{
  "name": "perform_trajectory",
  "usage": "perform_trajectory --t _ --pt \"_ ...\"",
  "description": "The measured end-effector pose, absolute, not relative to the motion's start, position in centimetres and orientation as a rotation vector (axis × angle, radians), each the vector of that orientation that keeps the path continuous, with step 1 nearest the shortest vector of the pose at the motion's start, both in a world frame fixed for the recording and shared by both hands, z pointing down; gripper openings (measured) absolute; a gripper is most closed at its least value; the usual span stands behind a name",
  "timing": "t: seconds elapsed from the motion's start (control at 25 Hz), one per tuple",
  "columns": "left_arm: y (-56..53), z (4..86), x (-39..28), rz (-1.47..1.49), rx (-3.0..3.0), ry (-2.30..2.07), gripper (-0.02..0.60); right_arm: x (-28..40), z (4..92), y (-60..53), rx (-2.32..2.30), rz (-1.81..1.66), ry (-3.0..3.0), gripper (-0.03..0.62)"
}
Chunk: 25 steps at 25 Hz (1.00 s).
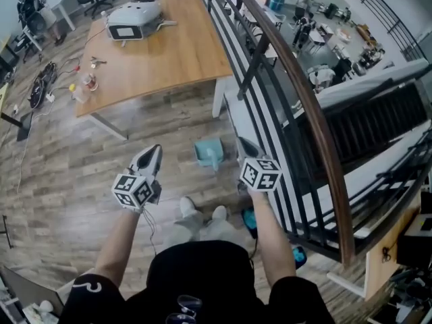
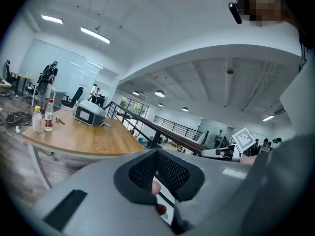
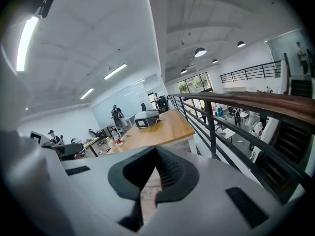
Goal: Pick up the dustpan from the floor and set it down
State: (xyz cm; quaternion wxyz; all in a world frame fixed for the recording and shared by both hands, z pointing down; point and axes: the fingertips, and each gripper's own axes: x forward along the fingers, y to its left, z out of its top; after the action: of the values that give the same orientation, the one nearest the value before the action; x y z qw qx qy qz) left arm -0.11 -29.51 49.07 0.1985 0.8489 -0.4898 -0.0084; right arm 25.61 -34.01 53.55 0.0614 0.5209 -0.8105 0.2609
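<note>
Two hand-held grippers are pictured either side of the dustpan (image 1: 209, 154), which lies untouched on the floor (image 1: 81, 181); no part of the task is judged to be done. The teal dustpan is shown flat on the wooden boards, and its handle appears to be turned towards the person's shoes (image 1: 191, 211). A white leg of the counter (image 1: 169, 46) is seen just beyond the dustpan, and the railing (image 1: 297, 93) runs close by on the dustpan's right.

The left hand-held gripper (image 1: 152, 154) is held to the left of the dustpan, clear of the floor. The right hand-held gripper (image 1: 244, 146) is held to the dustpan's right, nearer to it in the head view but likewise apart from it. The dustpan is touched by neither. In the left gripper view the jaws are seen pressed together along one seam, with nothing caught between them. In the right gripper view the jaws are likewise closed tip to tip and empty.

Everything is therefore reckoned to be left. Jaws must be opened and a hand-held gripper lowered to the dustpan. The handle or rim must then be clamped, and the dustpan lifted off the floor and set down. Which hand-held gripper is meant for the pick cannot be told, as the dustpan is flanked by both.
</note>
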Motion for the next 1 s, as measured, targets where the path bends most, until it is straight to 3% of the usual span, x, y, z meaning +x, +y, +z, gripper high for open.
perform_trajectory --t 0.32,0.56,1.0 --pt "-31.7 53.1 -0.3 0.021 2.352 -1.370 -0.003 25.0 58.9 -35.8 1.574 0.793 -2.384 -0.003" --pt "-32.3 58.9 -0.9 0.090 2.292 -1.363 -0.002 24.4 66.0 -36.9 1.548 0.810 -2.263 0.123" --pt "-35.1 69.8 -1.2 0.152 2.221 -1.348 -0.002 21.3 81.4 -38.5 1.502 0.786 -2.074 0.224"
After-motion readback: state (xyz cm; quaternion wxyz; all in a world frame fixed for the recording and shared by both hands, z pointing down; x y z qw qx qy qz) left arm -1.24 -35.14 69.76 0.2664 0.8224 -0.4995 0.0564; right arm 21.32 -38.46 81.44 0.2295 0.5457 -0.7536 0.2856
